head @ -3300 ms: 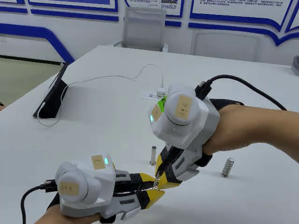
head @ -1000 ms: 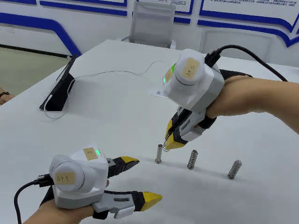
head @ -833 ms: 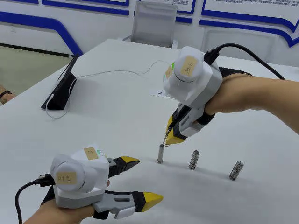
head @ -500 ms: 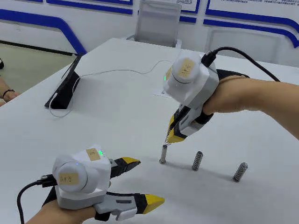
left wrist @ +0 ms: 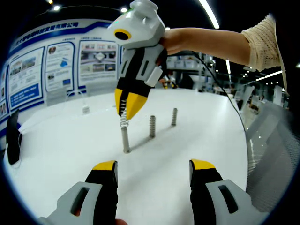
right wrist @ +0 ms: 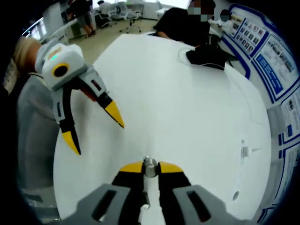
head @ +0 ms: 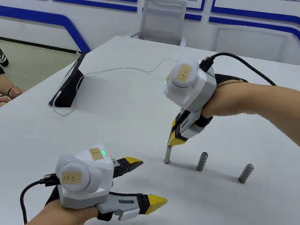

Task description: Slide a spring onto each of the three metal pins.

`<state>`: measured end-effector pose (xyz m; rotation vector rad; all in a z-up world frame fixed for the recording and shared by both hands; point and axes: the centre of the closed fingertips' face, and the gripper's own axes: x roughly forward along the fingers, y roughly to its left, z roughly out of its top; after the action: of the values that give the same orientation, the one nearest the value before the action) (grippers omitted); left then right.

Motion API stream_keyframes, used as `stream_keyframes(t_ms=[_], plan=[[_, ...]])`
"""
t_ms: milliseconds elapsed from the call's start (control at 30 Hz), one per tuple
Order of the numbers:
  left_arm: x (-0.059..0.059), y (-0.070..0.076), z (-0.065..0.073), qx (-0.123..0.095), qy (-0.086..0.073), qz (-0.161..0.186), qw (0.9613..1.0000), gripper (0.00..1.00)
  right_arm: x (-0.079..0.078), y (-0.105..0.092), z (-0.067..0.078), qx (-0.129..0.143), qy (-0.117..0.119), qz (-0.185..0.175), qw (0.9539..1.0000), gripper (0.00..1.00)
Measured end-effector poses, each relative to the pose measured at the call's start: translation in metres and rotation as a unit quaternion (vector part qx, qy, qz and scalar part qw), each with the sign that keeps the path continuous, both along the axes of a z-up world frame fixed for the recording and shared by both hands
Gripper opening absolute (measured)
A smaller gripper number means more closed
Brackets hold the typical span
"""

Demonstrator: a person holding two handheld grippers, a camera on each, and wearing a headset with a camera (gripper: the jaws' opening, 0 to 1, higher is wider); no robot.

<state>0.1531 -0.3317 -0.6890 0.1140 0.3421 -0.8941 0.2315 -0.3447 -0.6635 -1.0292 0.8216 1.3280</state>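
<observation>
My right gripper [head: 176, 137] is shut on a small spring [left wrist: 123, 116], held upright right over the bare metal pin [head: 167, 155]. The spring's lower end is at the pin's top [left wrist: 125, 139]. In the right gripper view the spring [right wrist: 150, 166] sits pinched between my yellow-tipped jaws. Two more pins [head: 202, 161] [head: 245, 173] stand in a row to the right, each with a spring around it. My left gripper [head: 146, 183] rests low at the front left, open, with nothing between its jaws; the bare pin lies ahead of it [left wrist: 153, 166].
A dark tablet [head: 68, 86] leans at the table's left edge, with a white cable [head: 126, 71] trailing across to the middle. A grey chair [head: 164, 21] stands beyond the far edge. People sit at the far end in the right gripper view.
The right gripper has carried the spring away from the left gripper's jaws and lowered it over the bare pin. The left gripper now stands open and has stayed low at the front left.
</observation>
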Motion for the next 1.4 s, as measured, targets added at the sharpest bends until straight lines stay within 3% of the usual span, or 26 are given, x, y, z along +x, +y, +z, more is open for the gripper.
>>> stream_keyframes(t_ms=[367,800,1400], plan=[[0.001,0.001,-0.002,-0.001,0.003,0.000,1.0000,0.62,0.000,0.002,-0.008,-0.006,0.009,-0.005,0.9999,0.13],[0.000,0.004,-0.005,-0.001,0.006,0.002,1.0000,0.61,0.001,0.005,-0.032,-0.027,0.019,-0.010,0.9994,0.13],[0.000,0.005,-0.006,0.000,0.009,0.002,1.0000,0.61,-0.002,0.003,-0.051,-0.027,0.030,-0.028,0.9988,0.13]])
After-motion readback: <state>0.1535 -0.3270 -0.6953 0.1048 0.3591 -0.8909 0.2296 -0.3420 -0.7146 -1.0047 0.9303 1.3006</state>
